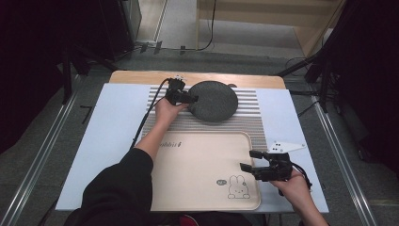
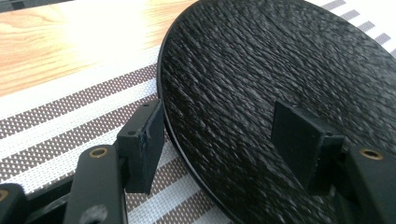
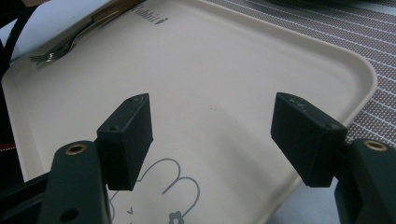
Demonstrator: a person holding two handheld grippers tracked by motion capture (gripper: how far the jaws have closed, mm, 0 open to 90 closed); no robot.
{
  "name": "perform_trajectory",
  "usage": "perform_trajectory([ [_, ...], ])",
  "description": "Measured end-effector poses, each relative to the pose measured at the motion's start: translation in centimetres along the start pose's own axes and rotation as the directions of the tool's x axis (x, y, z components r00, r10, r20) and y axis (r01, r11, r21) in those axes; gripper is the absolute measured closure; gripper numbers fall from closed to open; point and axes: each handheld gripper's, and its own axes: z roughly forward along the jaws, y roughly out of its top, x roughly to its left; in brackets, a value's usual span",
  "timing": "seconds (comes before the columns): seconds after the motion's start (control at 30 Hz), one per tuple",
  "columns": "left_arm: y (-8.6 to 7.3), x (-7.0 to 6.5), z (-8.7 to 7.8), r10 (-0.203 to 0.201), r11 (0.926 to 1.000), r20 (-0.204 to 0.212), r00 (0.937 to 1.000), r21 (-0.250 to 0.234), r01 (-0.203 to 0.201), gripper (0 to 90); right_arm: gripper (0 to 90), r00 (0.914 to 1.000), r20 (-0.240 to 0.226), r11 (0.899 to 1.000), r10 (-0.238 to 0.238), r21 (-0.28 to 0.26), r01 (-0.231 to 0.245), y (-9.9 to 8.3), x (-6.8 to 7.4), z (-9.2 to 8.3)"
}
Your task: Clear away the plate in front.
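Currently left gripper (image 1: pixel 192 99) sits at the near-left rim of the dark round plate (image 1: pixel 214 100), jaws wide apart and straddling that edge: in the left gripper view one pad (image 2: pixel 142 144) is outside over the striped mat (image 2: pixel 70 121), the other pad (image 2: pixel 299 140) over the plate's textured top. Nothing clamped yet afaict. Plate lies on the mat at the far middle of the table, dead ahead of the gripper; it's round, so no long axis, rim is the only grab line. Left hand is much nearer. Right gripper (image 1: pixel 248 160) is well apart, jaws open and empty over the beige tray (image 1: pixel 197 155) near its right edge. Can't tell pad-to-plate contact or whether the rim is lifted. Fork (image 3: pixel 65 44) at tray's far side, partly cut off.
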Motion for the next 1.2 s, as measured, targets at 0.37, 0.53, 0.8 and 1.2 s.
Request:
perform_trajectory([
  [0.37, -0.4, 0.0, 1.3, -0.021, 0.9995, -0.009, 0.9997, 0.024, 0.021, 35.6, 28.4, 1.0, 0.0, 1.0, 0.0, -0.003, 0.0, 0.0, -0.1, -0.1],
  [0.53, -0.4, -0.1, 1.5, -0.031, 0.9994, -0.013, 0.9994, 0.011, 0.032, 35.6, 28.4, 1.0, -0.002, 1.0, 0.005, -0.005, -0.005, 0.1, -0.1, -0.2],
  [0.8, -0.3, 1.0, 1.1, -0.159, 0.9873, 0.001, 0.9873, 0.004, 0.159, 54.9, 28.4, 1.0, -0.004, 1.0, 0.006, -0.005, -0.006, 0.1, -0.2, -0.1],
  [1.2, 2.7, 0.2, -1.9, -0.229, 0.9727, 0.123, 0.9656, -0.012, 0.232, 80.1, 28.4, 1.0, 0.001, 1.0, 0.006, -0.014, -0.006, 0.1, -0.3, -0.3],
])
